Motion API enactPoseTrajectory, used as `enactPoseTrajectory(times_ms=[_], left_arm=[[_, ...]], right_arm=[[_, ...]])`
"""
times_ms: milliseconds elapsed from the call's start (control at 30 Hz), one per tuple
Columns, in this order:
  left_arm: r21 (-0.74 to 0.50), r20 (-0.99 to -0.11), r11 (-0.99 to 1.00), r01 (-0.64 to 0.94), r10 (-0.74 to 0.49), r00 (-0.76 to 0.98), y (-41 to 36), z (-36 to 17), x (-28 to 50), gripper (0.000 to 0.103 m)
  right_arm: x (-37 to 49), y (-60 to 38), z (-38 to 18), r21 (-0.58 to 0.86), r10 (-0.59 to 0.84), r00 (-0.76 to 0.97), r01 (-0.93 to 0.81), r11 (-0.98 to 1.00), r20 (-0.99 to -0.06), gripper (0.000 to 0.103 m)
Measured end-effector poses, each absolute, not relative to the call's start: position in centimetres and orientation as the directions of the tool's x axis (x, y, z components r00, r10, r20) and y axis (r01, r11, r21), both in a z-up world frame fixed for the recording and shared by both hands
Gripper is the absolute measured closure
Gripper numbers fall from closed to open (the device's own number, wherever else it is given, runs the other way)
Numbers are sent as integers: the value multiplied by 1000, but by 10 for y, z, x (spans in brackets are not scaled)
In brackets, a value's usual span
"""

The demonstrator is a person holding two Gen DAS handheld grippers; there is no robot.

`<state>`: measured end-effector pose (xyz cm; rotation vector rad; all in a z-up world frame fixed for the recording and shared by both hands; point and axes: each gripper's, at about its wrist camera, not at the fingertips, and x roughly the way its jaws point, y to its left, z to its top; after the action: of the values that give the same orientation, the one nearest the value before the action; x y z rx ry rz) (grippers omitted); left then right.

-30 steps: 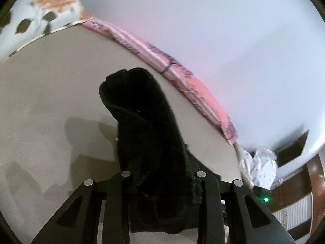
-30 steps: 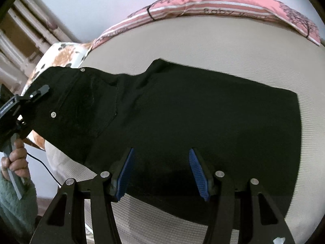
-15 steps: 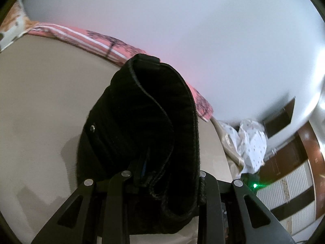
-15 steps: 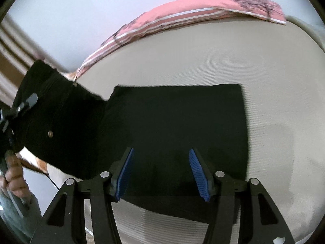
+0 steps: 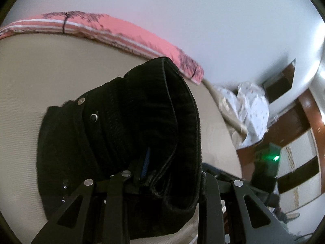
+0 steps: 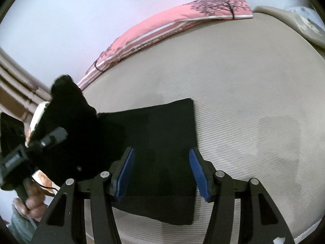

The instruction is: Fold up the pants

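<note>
The black pants (image 6: 162, 134) lie on a beige bed (image 6: 254, 101), their leg end flat and folded. My left gripper (image 5: 162, 174) is shut on the waistband end of the pants (image 5: 126, 134) and holds it lifted off the bed; that end also shows raised at the left of the right wrist view (image 6: 69, 109), with the left gripper's body (image 6: 30, 150) beside it. My right gripper (image 6: 160, 168) is open and empty, hovering just above the flat part of the pants with its blue pads (image 6: 126, 172) apart.
A pink striped pillow (image 6: 182, 22) lies along the bed's far edge against a white wall. A white dotted cloth (image 5: 251, 109) and dark wooden furniture (image 5: 304, 122) stand beyond the bed's right end. A floral cushion (image 6: 38, 113) sits at the left.
My left gripper has carried the waistband end up and over toward the leg end. The flat part of the pants seen from the right gripper has become shorter. The right gripper stays open.
</note>
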<state>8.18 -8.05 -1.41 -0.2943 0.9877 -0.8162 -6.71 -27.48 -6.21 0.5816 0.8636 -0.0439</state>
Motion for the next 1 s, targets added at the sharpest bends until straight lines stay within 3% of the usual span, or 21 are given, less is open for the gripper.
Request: enactPoseTrajectory(times_ms=[300, 667, 700, 767, 900, 1000], left_arm=[[-494, -700, 704, 510, -670, 246, -133, -35, 65, 76], [-287, -804, 763, 580, -520, 287, -178, -65, 49, 73], [-268, -809, 764, 587, -509, 294, -179, -64, 48, 72], [-255, -809, 752, 608, -511, 292, -182, -62, 44, 55], [-298, -769, 692, 657, -582, 264, -184, -50, 30, 31], [-240, -745, 673, 700, -589, 311, -181, -34, 18, 30]], right_arm=[[-76, -305, -71, 525, 188, 692, 314, 791, -697, 48], [-75, -306, -78, 541, 214, 682, 309, 783, -699, 48], [-76, -307, -77, 534, 206, 684, 310, 786, -700, 48], [-77, -309, -76, 532, 197, 688, 316, 785, -699, 48], [-78, -313, -76, 535, 188, 693, 327, 779, -697, 48], [-80, -314, -74, 531, 181, 696, 329, 781, -695, 48]])
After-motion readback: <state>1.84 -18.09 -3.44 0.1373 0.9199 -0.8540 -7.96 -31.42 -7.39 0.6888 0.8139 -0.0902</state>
